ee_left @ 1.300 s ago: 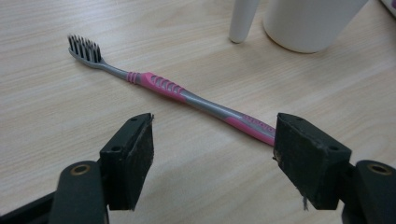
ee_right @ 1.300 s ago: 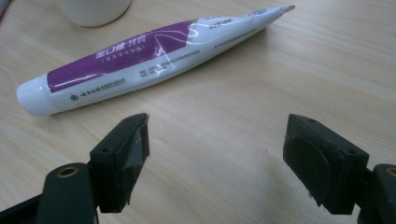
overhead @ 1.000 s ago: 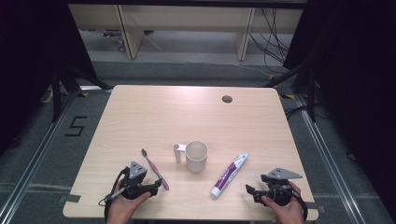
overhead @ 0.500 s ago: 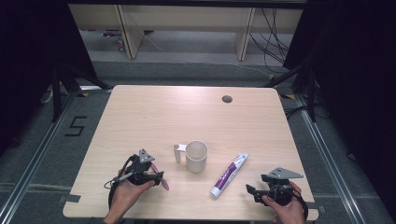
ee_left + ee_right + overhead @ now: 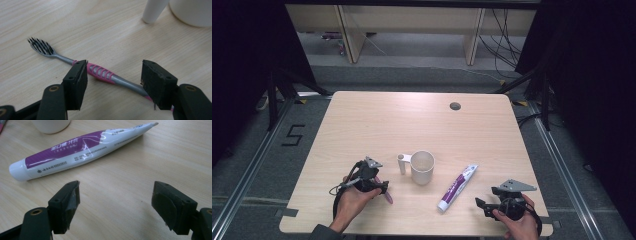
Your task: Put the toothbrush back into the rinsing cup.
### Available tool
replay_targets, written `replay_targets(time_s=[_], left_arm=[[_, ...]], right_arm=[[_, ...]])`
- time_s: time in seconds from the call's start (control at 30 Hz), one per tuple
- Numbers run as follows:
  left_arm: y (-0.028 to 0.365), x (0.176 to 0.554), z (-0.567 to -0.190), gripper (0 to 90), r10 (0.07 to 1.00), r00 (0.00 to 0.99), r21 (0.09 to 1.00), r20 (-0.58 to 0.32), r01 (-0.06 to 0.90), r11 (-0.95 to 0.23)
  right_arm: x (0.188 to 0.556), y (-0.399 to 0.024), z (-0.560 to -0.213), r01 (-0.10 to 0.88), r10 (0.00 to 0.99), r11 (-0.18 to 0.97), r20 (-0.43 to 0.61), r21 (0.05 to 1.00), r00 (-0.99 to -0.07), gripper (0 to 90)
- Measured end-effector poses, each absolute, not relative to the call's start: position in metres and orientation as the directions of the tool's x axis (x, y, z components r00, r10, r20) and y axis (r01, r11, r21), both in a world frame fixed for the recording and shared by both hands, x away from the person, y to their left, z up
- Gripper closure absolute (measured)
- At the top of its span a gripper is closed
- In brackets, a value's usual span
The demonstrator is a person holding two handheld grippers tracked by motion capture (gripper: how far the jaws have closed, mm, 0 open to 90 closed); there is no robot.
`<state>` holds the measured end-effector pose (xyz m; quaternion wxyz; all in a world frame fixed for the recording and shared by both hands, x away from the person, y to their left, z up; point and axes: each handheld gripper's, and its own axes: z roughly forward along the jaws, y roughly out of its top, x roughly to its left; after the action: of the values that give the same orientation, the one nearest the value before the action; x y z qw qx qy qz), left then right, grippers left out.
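Observation:
A pink and grey toothbrush with dark bristles lies flat on the wooden table. My left gripper is open, low over it, with one jaw on each side of the handle; its pink end pokes out past my left gripper in the high view. A white mug with its handle to the left stands at the table's middle. A white and purple toothpaste tube lies right of the mug. My right gripper is open over bare wood just short of the tube.
A round cable hole sits near the table's far edge. The mug's handle stands just beyond the toothbrush. Dark floor, rails and shelving legs surround the table.
My left gripper has moved right and forward over the toothbrush, now straddling its handle. The right gripper has stayed in place.

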<state>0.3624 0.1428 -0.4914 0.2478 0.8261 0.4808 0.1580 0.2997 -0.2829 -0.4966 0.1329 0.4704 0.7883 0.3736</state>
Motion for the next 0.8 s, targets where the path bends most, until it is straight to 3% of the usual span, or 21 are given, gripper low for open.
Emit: replay_targets(time_s=[0.1,0.13,0.43,0.5,0.8], left_arm=[[0.144,0.366,-0.494,40.7,0.866,0.498,0.539,0.034,0.720,-0.436],[0.144,0.367,-0.494,45.9,0.864,0.502,0.542,0.045,0.714,-0.443],[0.152,0.371,-0.491,61.7,0.829,0.556,0.485,0.058,0.710,-0.510],[0.154,0.372,-0.489,69.7,0.821,0.568,0.473,0.055,0.710,-0.522],[0.152,0.379,-0.485,74.8,0.784,0.619,0.370,0.055,0.716,-0.592]], right_arm=[[0.299,-0.283,-0.496,0.644,0.839,0.278,0.146,0.713,-0.524,23.8],[0.299,-0.283,-0.496,0.641,0.841,0.274,0.145,0.717,-0.521,23.8],[0.300,-0.284,-0.496,0.652,0.840,0.265,0.161,0.710,-0.517,23.9],[0.300,-0.285,-0.496,0.650,0.843,0.264,0.158,0.712,-0.515,24.0],[0.302,-0.286,-0.496,0.642,0.833,0.273,0.157,0.716,-0.530,24.1]])
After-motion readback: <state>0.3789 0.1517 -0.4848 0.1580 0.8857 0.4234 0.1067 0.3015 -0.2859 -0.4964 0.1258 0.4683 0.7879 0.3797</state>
